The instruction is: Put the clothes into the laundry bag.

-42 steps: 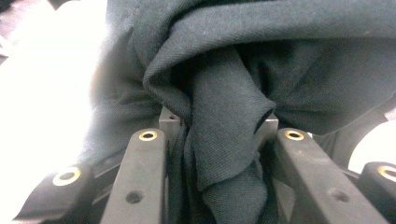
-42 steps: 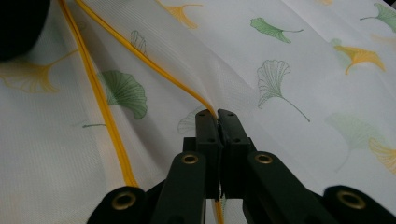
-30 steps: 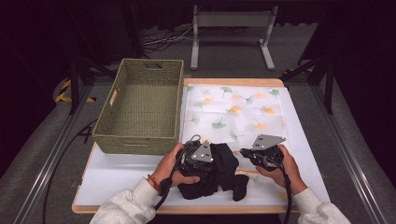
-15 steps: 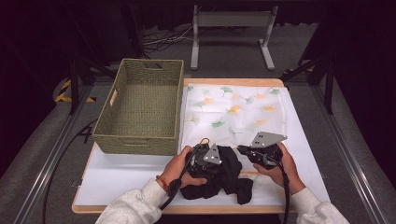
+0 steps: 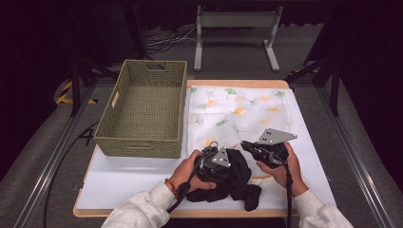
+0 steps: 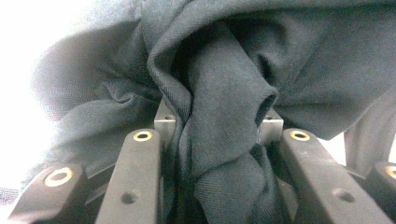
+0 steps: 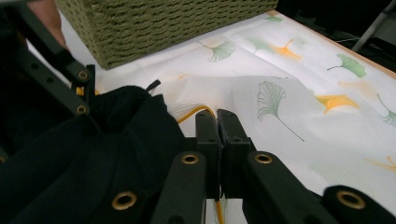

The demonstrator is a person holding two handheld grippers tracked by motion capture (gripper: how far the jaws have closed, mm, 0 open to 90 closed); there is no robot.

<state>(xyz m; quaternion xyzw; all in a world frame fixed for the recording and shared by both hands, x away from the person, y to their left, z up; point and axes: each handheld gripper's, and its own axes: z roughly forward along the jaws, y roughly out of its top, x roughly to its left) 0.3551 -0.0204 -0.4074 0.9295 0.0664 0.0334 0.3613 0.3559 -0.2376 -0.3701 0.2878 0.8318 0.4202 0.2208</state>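
The left gripper is clamped on a bunched fold of the black garment, which lies crumpled at the near edge of the surface, just right of the woven basket. The fold sits deep between its jaws, so that hold looks secure; any lift should be slow, letting the loose tail trail free rather than snag. The right gripper has its jaws pressed together on what appears to be an edge of the leaf-printed cloth beside the garment, so it should avoid dragging that cloth along. The white surface sits in a dark room, with a metal stand beyond.
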